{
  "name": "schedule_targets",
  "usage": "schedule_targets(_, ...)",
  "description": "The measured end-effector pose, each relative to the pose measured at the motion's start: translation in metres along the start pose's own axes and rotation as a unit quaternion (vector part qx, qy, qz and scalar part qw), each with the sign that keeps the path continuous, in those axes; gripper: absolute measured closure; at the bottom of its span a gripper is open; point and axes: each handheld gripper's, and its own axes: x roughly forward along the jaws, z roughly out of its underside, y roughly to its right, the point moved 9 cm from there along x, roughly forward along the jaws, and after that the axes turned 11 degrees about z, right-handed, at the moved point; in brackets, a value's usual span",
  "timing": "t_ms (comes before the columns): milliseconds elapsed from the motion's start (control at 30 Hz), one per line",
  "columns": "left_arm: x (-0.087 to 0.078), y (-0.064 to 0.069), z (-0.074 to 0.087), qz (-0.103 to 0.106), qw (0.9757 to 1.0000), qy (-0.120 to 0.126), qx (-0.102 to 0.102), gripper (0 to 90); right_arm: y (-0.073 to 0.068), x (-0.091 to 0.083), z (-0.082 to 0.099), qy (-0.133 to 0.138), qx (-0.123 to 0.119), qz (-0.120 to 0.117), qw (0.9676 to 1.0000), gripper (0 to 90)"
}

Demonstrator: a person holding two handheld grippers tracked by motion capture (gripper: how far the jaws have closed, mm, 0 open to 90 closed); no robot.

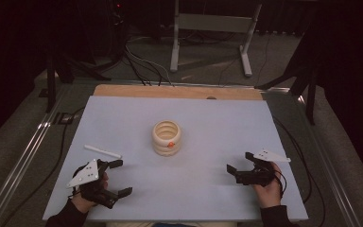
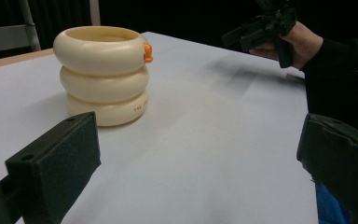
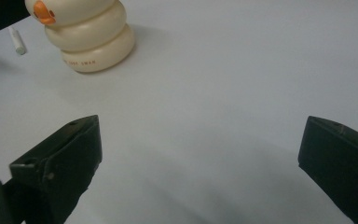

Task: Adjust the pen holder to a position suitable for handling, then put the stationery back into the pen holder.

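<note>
A cream holder made of three stacked rings, hollow on top and with a small orange knob, stands upright at the middle of the pale sheet. It also appears in the left gripper view and the right gripper view. A thin white stick lies to its left. My left gripper rests open near the front left, just below the stick. At the front right, my right gripper is open, jaws wide apart over bare sheet. Nothing sits between either pair of jaws.
A wooden strip borders the sheet's far edge. Behind it on the floor are a metal frame and cables. A rail runs along the left side. In the left gripper view a hand holds the right gripper.
</note>
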Motion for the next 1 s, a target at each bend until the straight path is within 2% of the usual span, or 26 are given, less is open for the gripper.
schedule_targets(100, -0.001, 0.000, -0.004, 0.001, 1.0000, 0.000, 0.002, 0.1, 0.000, 0.000, -0.002, 0.007, -0.001, -0.005, 1.0000, 0.0)
schedule_targets(200, -0.002, 0.000, -0.010, 0.006, 1.0000, -0.001, 0.002, 0.1, 0.001, 0.001, -0.002, 0.009, 0.010, -0.013, 0.9998, 0.0)
schedule_targets(267, -0.005, 0.001, -0.017, 0.019, 0.9997, 0.014, -0.009, 0.1, 0.002, 0.001, -0.002, 0.009, 0.015, -0.016, 0.9997, 0.0)
schedule_targets(333, -0.008, 0.001, -0.023, 0.016, 0.9998, 0.012, -0.003, 0.1, 0.003, 0.000, -0.002, 0.011, 0.018, -0.015, 0.9997, 0.0)
schedule_targets(433, -0.015, -0.003, -0.027, 0.006, 0.9999, -0.005, 0.006, 0.1, 0.002, 0.000, -0.003, 0.013, 0.015, -0.018, 0.9996, 0.0)
schedule_targets(533, -0.023, -0.005, -0.033, 0.008, 0.9999, -0.014, 0.002, 0.1, 0.000, -0.001, -0.003, 0.016, 0.012, -0.023, 0.9995, 0.0)
schedule_targets(600, -0.028, -0.008, -0.035, 0.007, 0.9996, -0.027, 0.005, 0.1, -0.001, -0.002, -0.005, 0.020, 0.013, -0.028, 0.9993, 0.0)
schedule_targets(733, -0.038, -0.011, -0.039, 0.010, 0.9992, -0.038, 0.008, 0.1, -0.002, -0.003, -0.006, 0.021, 0.014, -0.031, 0.9992, 0.0)
schedule_targets(800, -0.041, -0.013, -0.040, 0.006, 0.9984, -0.053, 0.018, 0.1, -0.002, -0.003, -0.005, 0.023, 0.014, -0.034, 0.9991, 0.0)
schedule_targets(1000, -0.049, -0.018, -0.045, 0.010, 0.9948, -0.092, 0.041, 0.1, -0.002, -0.004, -0.006, 0.026, 0.015, -0.037, 0.9989, 0.0)
